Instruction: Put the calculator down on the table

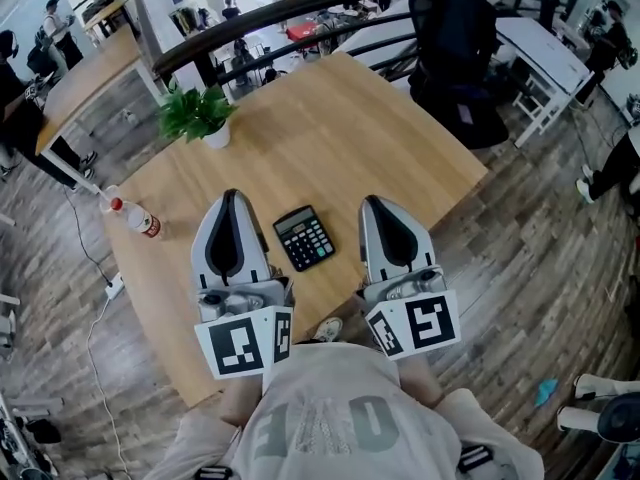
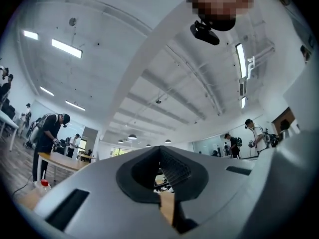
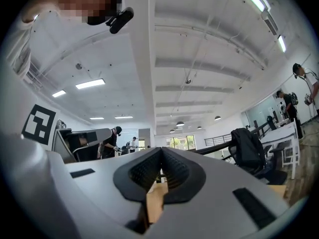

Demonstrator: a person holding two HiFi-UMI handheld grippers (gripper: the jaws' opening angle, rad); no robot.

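Observation:
A black calculator [image 1: 304, 237] lies flat on the wooden table [image 1: 330, 128], free of both grippers. My left gripper [image 1: 232, 200] hangs above the table just left of the calculator, and my right gripper [image 1: 373, 206] hangs just right of it. Both are raised near my chest, tips pointing away from me. In the left gripper view the left gripper [image 2: 160, 151] has its ribbed pads together with nothing between them. In the right gripper view the right gripper [image 3: 161, 153] is likewise shut and empty. Both of these views look out over the room and the ceiling.
A potted green plant [image 1: 200, 116] stands at the table's far left. A bottle with a red cap [image 1: 136, 218] lies near the left edge. A black office chair [image 1: 455, 58] draped with a jacket stands beyond the table's right corner. People work at other tables around.

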